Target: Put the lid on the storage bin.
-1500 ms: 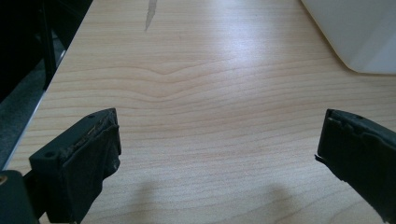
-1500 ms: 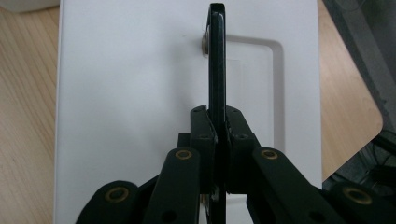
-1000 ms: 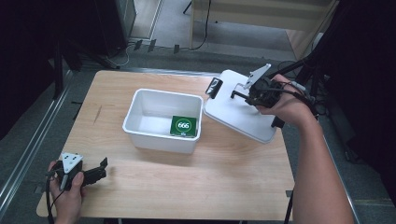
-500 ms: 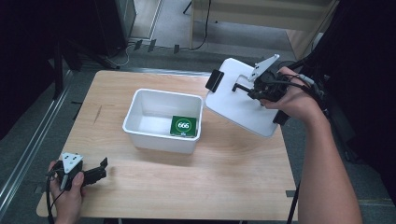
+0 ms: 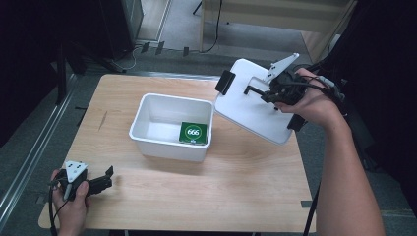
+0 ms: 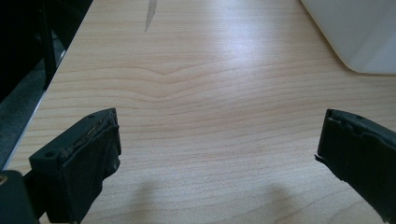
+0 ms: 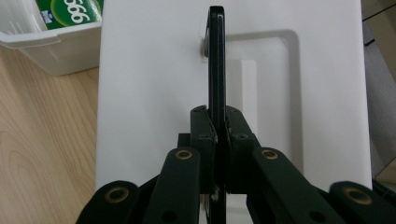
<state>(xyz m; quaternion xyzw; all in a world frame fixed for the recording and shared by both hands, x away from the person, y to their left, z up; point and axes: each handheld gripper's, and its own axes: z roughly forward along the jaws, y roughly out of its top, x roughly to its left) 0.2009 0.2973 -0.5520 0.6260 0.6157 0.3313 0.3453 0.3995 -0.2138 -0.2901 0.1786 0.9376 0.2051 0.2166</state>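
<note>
While the right gripper (image 5: 268, 93) pinches the lid's handle (image 7: 216, 65), lid (image 5: 246, 110) tilted beside the bin (image 5: 169, 147), squaring it over comes next; left gripper (image 5: 101, 183) idles wide.

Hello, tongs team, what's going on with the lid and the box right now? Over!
Right tongs shut on flat white plastic lid's black handle. Left tongs open, idle. White plastic tub uncovered, nothing blocking.

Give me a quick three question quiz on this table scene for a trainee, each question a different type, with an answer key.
1. True or false: the right gripper is shut on the black handle of the white lid.
2. What lies inside the white bin? A) a green packet B) a red cup C) nothing
3. Fill in: the left gripper has its jaws ____.

Key: 1 true. 2 A, the green packet. 3 open.
</note>
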